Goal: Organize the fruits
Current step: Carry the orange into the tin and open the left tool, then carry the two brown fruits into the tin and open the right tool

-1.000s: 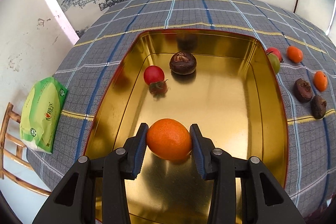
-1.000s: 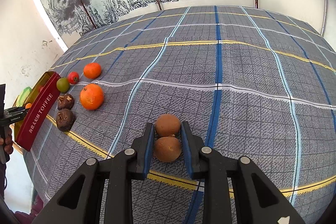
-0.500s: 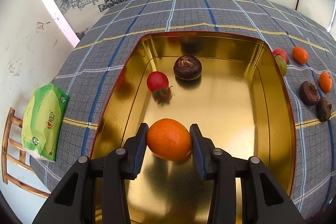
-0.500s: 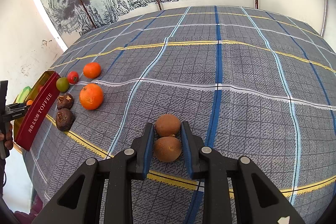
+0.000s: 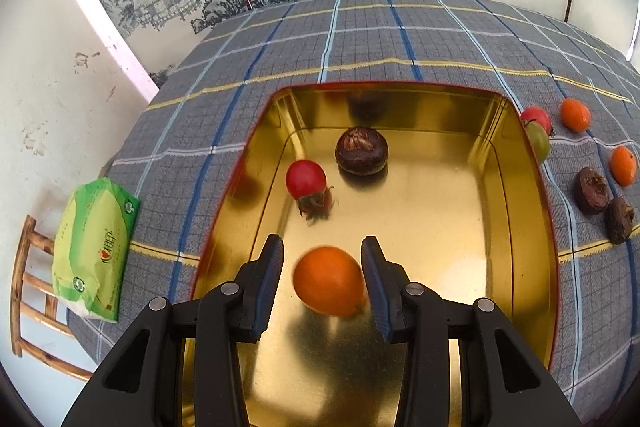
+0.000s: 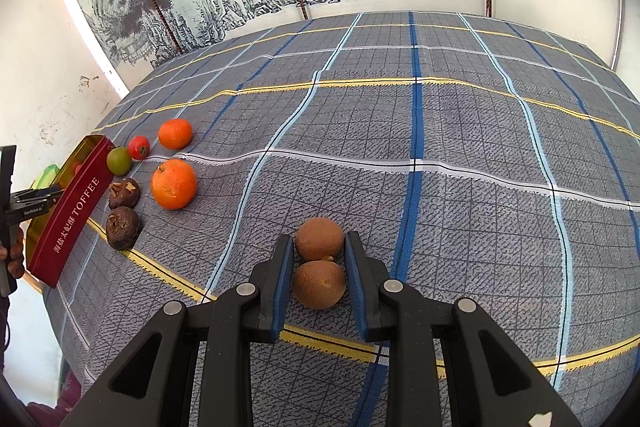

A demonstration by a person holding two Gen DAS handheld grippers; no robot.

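Roughly a third done, judging by the count. Inside the gold tin [image 5: 516, 227]: a red cherry tomato [image 5: 306, 179], a dark wrinkled water chestnut [image 5: 361, 150], and a small orange [image 5: 329, 286], blurred, seemingly dropping toward the tin floor. Left claw [image 5: 322, 281] spread open over the tin's near end, jaws clear of the orange on both sides — release looks just made. Floor of the tin mirror-smooth and brassy, walls low with rounded corners, outer side dark red with "TOFFEE" lettering.

Left to gather, just beside the tin on the tabletop [image 6: 440, 131]: a green tomato [image 6: 119, 160], a red tomato [image 6: 139, 147], two glossy oranges [image 6: 173, 183], two more rough brown chestnuts [image 6: 122, 222]. Well away from the tin: a pair of tan, matte, round longan-like fruits [image 6: 319, 283], touching each other. Right claw [image 6: 318, 267] straddling that pair, blue-padded jaws close on either side — cannot tell whether squeezing or only bracketing. Checked woven cloth, coarse in grain, covering the tabletop. Green soft tissue pack [image 5: 94, 247] lying on the tin's other side.
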